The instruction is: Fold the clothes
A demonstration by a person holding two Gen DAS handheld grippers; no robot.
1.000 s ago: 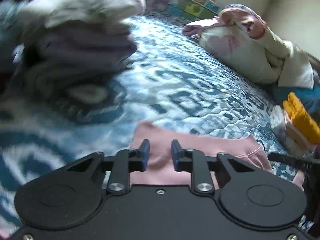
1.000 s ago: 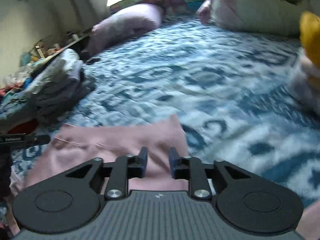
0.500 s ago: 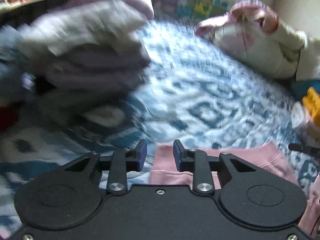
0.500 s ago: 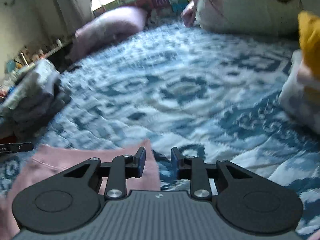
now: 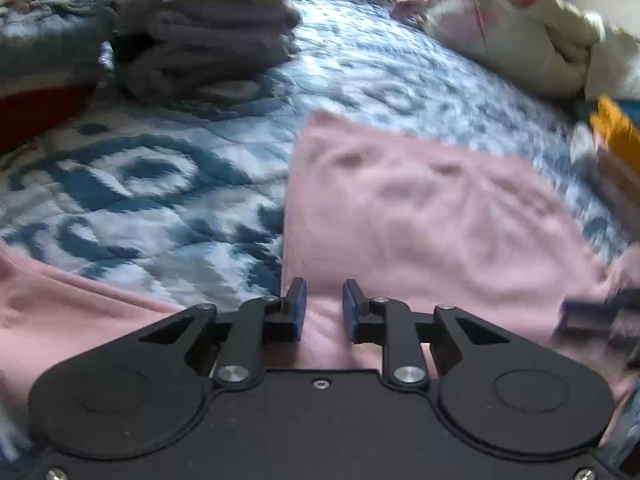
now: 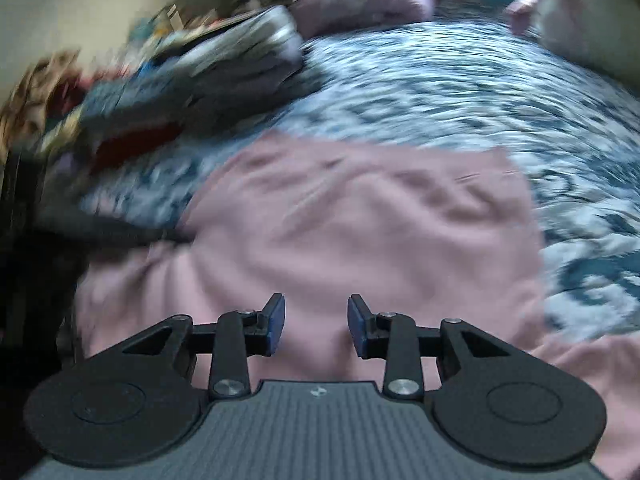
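Left wrist view: the pink garment (image 5: 420,216) lies flat on the blue quilt (image 5: 140,184), long axis running left-right. Both the left gripper (image 5: 323,308) and right gripper (image 6: 316,326) stand apart, empty; the right has spread wider than half a second ago, and far more pink cloth now shows.

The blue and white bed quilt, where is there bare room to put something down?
Bare blue-and-white patterned quilt lies left of the pink garment, below the stack of folded grey clothes. More lies between the garment and the white-and-pink bundle. The far-left clothes pile and the yellow item crowd the edges.
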